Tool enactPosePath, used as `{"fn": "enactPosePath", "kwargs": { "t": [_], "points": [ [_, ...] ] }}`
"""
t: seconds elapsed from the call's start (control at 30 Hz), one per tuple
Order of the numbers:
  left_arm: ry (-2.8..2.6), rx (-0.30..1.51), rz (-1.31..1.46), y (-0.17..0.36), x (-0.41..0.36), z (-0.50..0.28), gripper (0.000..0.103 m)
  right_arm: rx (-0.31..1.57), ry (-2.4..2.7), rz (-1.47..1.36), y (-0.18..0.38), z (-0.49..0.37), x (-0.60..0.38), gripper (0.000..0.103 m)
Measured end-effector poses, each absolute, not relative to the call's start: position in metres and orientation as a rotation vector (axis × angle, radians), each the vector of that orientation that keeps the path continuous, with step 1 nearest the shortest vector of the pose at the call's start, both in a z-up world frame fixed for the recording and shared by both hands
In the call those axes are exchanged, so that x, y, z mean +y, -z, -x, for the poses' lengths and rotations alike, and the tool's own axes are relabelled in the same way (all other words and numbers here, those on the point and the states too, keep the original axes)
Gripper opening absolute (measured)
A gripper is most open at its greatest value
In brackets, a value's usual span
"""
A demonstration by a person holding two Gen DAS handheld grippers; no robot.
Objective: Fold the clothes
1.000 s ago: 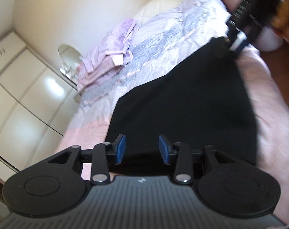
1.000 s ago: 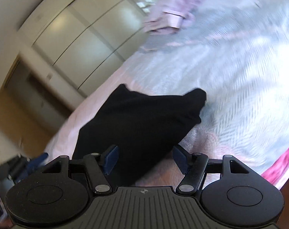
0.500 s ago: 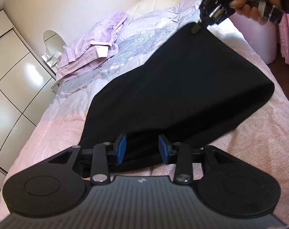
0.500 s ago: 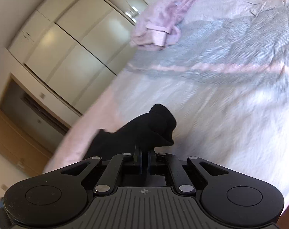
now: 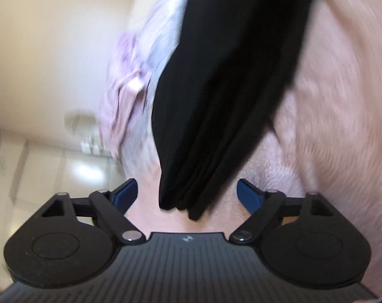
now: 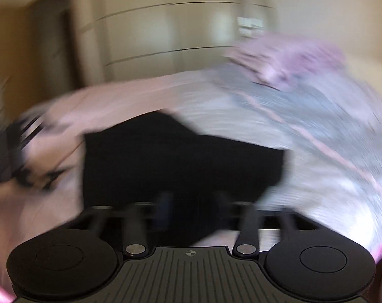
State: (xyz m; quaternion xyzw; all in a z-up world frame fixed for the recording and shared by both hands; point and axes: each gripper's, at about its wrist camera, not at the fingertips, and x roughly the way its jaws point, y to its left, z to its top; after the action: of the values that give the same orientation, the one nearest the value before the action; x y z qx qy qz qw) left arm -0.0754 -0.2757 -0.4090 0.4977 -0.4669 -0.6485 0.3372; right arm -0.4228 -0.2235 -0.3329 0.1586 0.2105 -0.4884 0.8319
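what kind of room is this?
Most likely a bedroom: a bed with a pink and grey bedspread, pale wardrobe doors along the wall, and a lilac garment lying beyond the black garment.

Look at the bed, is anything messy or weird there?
Yes. The black garment is bunched into a narrow, wrinkled strip on the pink bedspread, not flat or folded. A crumpled lilac garment lies in a heap farther back. Everything is motion-blurred.

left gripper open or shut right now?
Open. The left gripper has its blue pads spread wide, the black garment hanging between them untouched.
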Motion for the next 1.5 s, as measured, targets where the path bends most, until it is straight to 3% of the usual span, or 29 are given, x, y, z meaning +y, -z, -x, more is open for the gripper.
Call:
{"fn": "enactPosePath", "kwargs": {
  "t": [0.17,0.2,0.23,0.33,0.53,0.6,0.7,0.9,1.07,1.23,1.4,1.5],
  "points": [
    [1.686,-1.377,-1.353,0.419,-0.297,0.078,0.082,0.602,0.898,-0.146,0.354,0.342,-0.208,0.062],
    [1.689,-1.384,-1.372,0.420,-0.303,0.079,0.077,0.627,0.874,-0.131,0.360,0.328,-0.210,0.062],
    [1.699,-1.372,-1.398,0.420,-0.310,0.081,0.065,0.658,0.857,-0.096,0.366,0.313,-0.211,0.062],
    [1.727,-1.318,-1.456,0.420,-0.324,0.083,0.046,0.782,0.827,0.049,0.386,0.266,-0.212,0.062],
    [1.757,-1.195,-1.475,0.418,-0.331,0.084,0.025,0.977,0.838,0.307,0.425,0.228,-0.223,0.060],
    [1.765,-1.148,-1.454,0.408,-0.326,0.086,0.023,0.988,0.835,0.342,0.425,0.235,-0.229,0.033],
    [1.796,-1.069,-1.403,0.386,-0.303,0.091,0.022,0.973,0.817,0.358,0.416,0.258,-0.235,0.019],
    [1.935,-0.903,-1.318,0.350,-0.194,0.107,0.021,0.959,0.811,0.381,0.375,0.321,-0.203,0.018],
    [1.933,-0.908,-1.335,0.383,-0.122,0.132,0.021,0.981,0.822,0.295,0.396,0.369,-0.167,0.018],
    [1.864,-0.860,-1.322,0.400,-0.113,0.125,0.027,0.911,0.880,0.154,0.410,0.388,-0.149,0.029],
    [1.914,-0.660,-1.269,0.370,-0.106,0.097,0.030,0.676,0.893,-0.222,0.380,0.428,-0.155,0.032],
    [1.938,-0.512,-1.128,0.326,-0.100,0.088,0.029,0.583,0.905,-0.262,0.370,0.435,-0.152,0.032]
  ]
}}
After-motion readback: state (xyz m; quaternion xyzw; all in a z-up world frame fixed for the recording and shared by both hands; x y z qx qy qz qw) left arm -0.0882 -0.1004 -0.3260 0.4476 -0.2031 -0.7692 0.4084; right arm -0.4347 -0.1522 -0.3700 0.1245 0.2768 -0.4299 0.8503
